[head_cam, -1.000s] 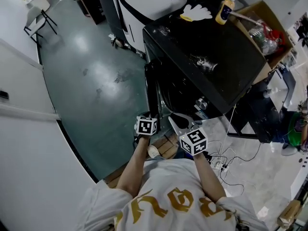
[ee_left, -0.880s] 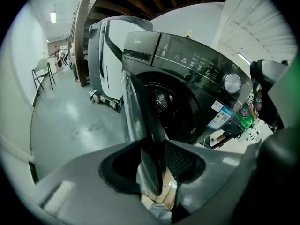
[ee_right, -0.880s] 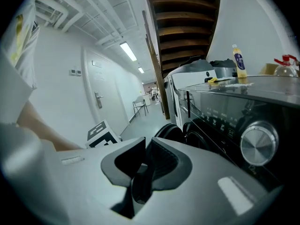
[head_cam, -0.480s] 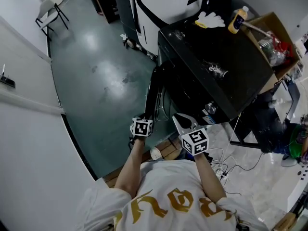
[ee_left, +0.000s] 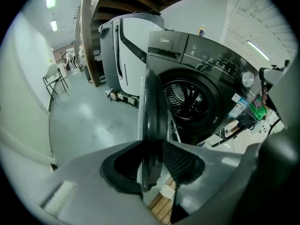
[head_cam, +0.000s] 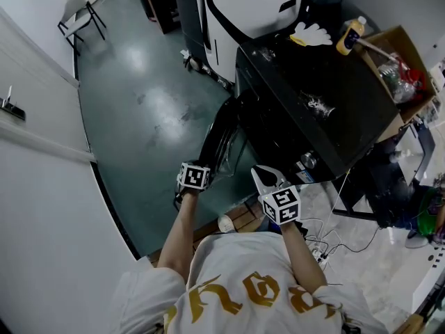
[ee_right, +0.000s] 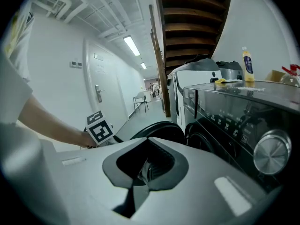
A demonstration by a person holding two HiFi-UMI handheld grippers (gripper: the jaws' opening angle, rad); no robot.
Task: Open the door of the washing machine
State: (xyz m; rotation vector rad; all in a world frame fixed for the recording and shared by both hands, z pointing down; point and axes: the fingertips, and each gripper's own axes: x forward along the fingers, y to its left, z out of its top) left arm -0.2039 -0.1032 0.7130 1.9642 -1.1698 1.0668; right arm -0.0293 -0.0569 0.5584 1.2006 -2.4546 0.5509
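Note:
The black washing machine (head_cam: 306, 110) stands ahead of me, its round door (head_cam: 221, 134) swung out to the left. In the left gripper view the door (ee_left: 151, 107) shows edge-on, and the drum (ee_left: 190, 100) lies bare behind it. My left gripper (head_cam: 201, 164) is shut on the door's outer edge, with the rim pinched between its jaws (ee_left: 152, 165). My right gripper (head_cam: 262, 175) hangs in front of the machine's lower front, shut with nothing in it (ee_right: 146, 168). It is apart from the door (ee_right: 159, 130).
A white appliance (head_cam: 243, 5) stands behind the machine. On top lie white gloves (head_cam: 311, 35) and a yellow bottle (head_cam: 350, 35), beside a cardboard box (head_cam: 400, 75). A wooden pallet (head_cam: 243, 218) and cables (head_cam: 320, 252) are at my feet. A white wall (head_cam: 42, 186) runs along the left.
The door has swung from nearly shut to wide open, leftward. My left gripper moved left with it, still holding its edge. The right gripper stayed in place.

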